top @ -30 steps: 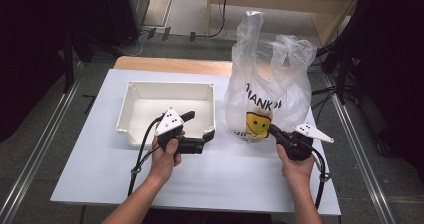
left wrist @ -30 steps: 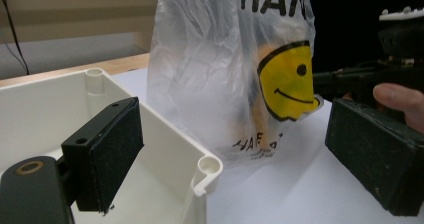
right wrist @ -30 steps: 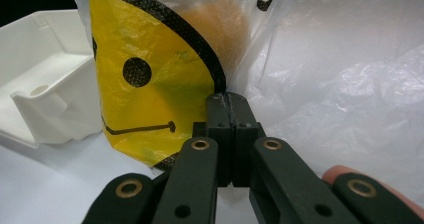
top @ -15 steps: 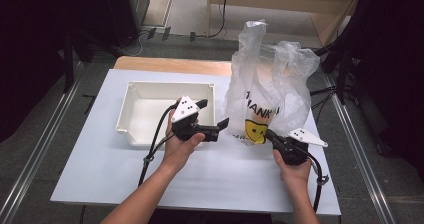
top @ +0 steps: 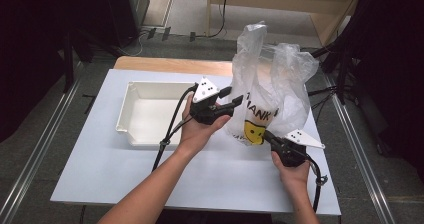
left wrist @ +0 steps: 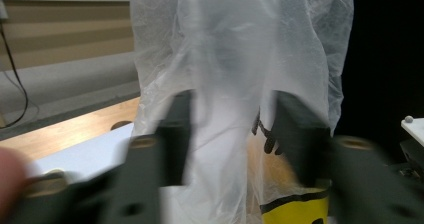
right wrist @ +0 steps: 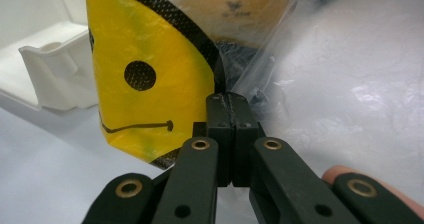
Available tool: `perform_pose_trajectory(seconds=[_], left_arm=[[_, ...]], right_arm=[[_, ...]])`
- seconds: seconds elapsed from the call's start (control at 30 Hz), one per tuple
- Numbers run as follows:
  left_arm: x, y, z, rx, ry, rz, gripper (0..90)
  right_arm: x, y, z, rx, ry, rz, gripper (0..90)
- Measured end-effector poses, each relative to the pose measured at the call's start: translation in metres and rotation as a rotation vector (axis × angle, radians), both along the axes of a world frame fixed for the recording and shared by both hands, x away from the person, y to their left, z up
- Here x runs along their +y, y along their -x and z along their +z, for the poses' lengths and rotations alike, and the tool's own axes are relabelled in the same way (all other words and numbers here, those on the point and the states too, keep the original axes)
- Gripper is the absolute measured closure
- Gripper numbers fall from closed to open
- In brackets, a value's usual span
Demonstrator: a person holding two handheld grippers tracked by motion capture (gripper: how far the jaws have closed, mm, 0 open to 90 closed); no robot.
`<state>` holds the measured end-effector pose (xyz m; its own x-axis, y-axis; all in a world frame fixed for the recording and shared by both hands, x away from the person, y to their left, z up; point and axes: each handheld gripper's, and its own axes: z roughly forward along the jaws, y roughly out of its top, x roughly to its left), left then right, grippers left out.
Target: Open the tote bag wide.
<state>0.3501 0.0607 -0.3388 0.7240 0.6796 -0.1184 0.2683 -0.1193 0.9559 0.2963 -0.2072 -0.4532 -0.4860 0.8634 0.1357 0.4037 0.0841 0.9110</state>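
A clear plastic bag [top: 272, 79] with a yellow smiley print [right wrist: 145, 74] stands upright on the white table, something tan inside it [right wrist: 235, 4]. My right gripper [top: 266, 134] is shut on the bag's bottom edge, its jaws pressed together [right wrist: 227, 106] on the plastic. My left gripper [top: 234, 95] is raised at the bag's left side and points into it. A hanging fold of the bag [left wrist: 225, 84] lies between its blurred jaws [left wrist: 232, 129]. Those jaws have just been closing, and a gap still shows between them.
An empty white tray [top: 124, 111] sits on the table left of the bag, its corner [right wrist: 50, 69] close to the bag's base. Beyond the table lie a wooden strip [top: 165, 64], floor cables and dark surroundings.
My left hand rose and moved right from the tray's front edge to the bag, and its jaws narrowed around a fold of plastic. The right gripper stayed put.
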Motion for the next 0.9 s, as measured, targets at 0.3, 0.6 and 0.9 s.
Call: perform_pose_trajectory(seconds=[0.3,0.6,0.9], left_arm=[[0.004,0.001,-0.010,0.038,0.002,-0.071,90.0],[0.011,0.008,-0.014,0.040,0.011,-0.087,90.0],[0.011,0.014,-0.019,0.038,0.004,-0.112,90.0]], right_arm=[[-0.008,0.005,0.013,-0.063,-0.036,-0.057,78.3],[-0.009,0.008,0.059,-0.193,-0.028,-0.169,48.5],[-0.017,-0.015,0.097,-0.182,-0.106,-0.330,31.7]])
